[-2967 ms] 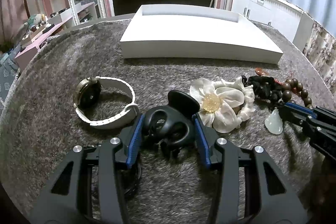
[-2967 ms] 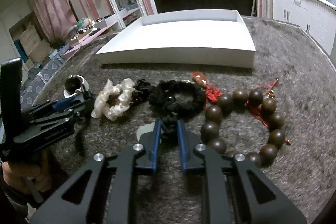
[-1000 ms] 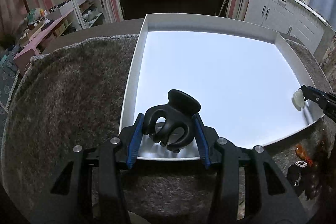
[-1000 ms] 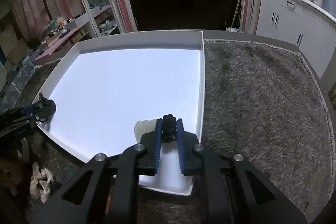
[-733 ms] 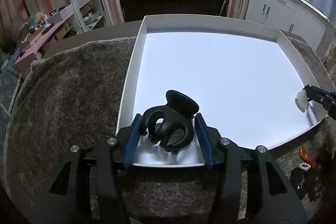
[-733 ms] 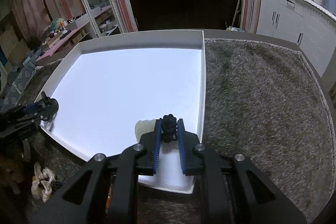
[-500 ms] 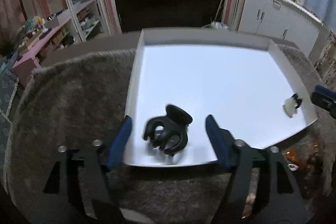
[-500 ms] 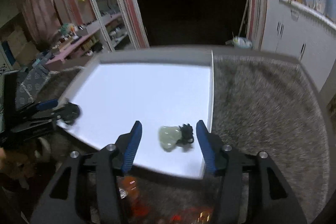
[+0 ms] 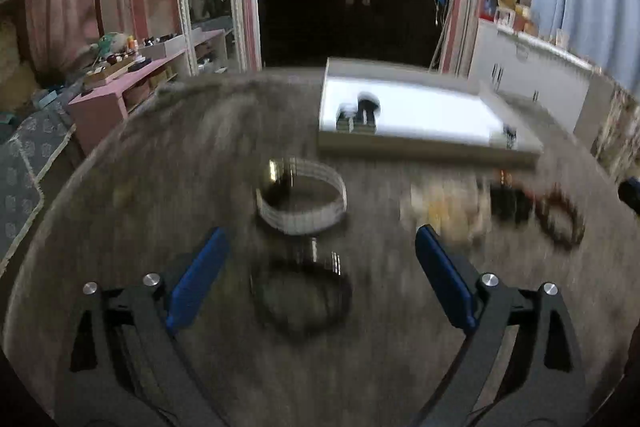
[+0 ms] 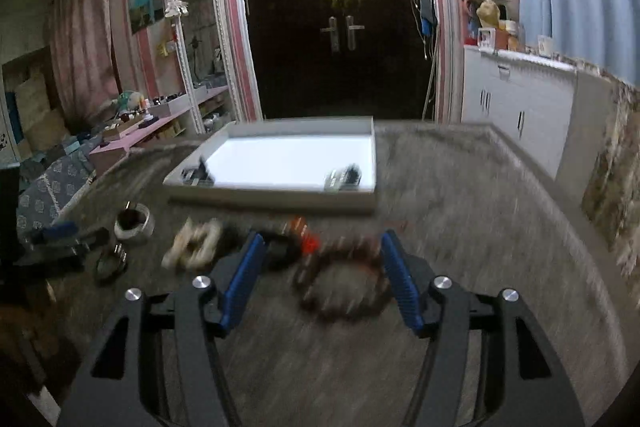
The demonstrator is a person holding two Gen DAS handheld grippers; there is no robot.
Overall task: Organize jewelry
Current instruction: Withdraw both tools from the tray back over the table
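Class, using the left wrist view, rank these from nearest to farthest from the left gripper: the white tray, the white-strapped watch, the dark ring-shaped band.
1. Dark band: on the carpet, between the open left gripper fingers.
2. White-strapped watch: just beyond it, centre.
3. White tray: farthest, back right.

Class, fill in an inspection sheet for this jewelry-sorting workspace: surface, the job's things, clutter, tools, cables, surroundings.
Surface: grey fuzzy mat covering the table.
Job's things: white tray holds a black hair claw at one near corner and a pale pendant at the other. On the mat: white-strap watch, dark watch, cream scrunchie, black scrunchie, brown bead bracelet.
Clutter: nothing seen on the mat.
Tools: left tool open, empty; right tool open, empty; both have just been opening.
Cables: cords hang by the door.
Surroundings: dark double door, mirror, pink shelf, white cabinets.
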